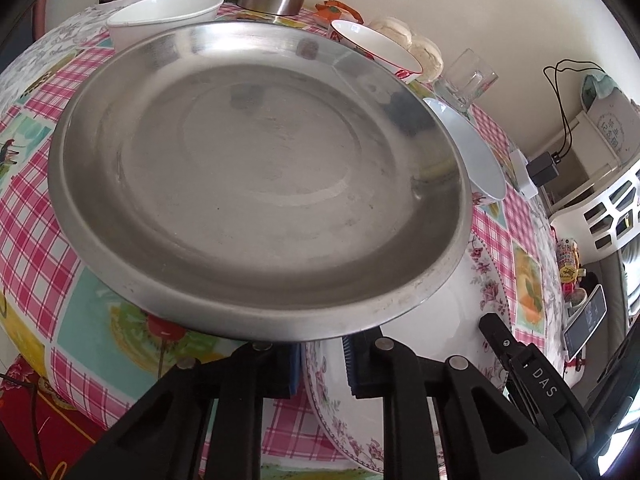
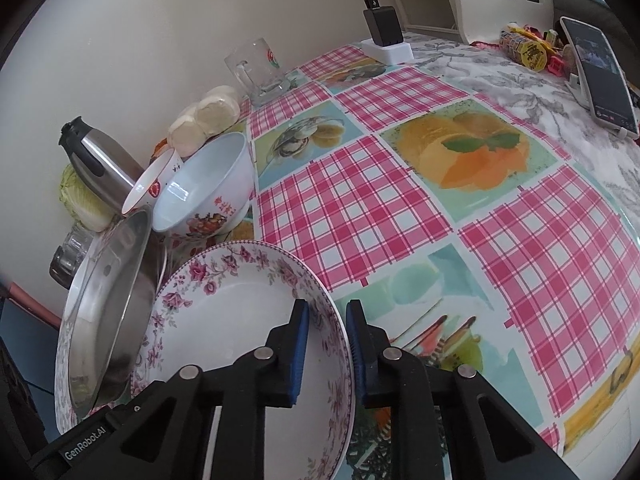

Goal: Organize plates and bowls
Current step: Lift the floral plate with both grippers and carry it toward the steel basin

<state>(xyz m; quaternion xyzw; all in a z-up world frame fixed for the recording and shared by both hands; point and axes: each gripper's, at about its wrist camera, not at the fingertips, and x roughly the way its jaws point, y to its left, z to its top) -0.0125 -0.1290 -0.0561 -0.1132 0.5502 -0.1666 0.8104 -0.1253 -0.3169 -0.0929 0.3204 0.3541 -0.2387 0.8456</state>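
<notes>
Left gripper [image 1: 320, 354] pinches the near rim of the steel plate [image 1: 256, 176], which overlaps the floral plate [image 2: 240, 344]; right gripper [image 2: 327, 344] pinches that plate's right rim on the checked tablecloth [image 2: 400, 208]. Good practice: keep both plates level and separate them before stacking

Home dining table: patchwork oilcloth [image 2: 360, 208], bowls [image 2: 204, 188], steamed buns [image 2: 208, 116], cabbage [image 2: 80, 200], phone [image 2: 600, 76] charging.
</notes>
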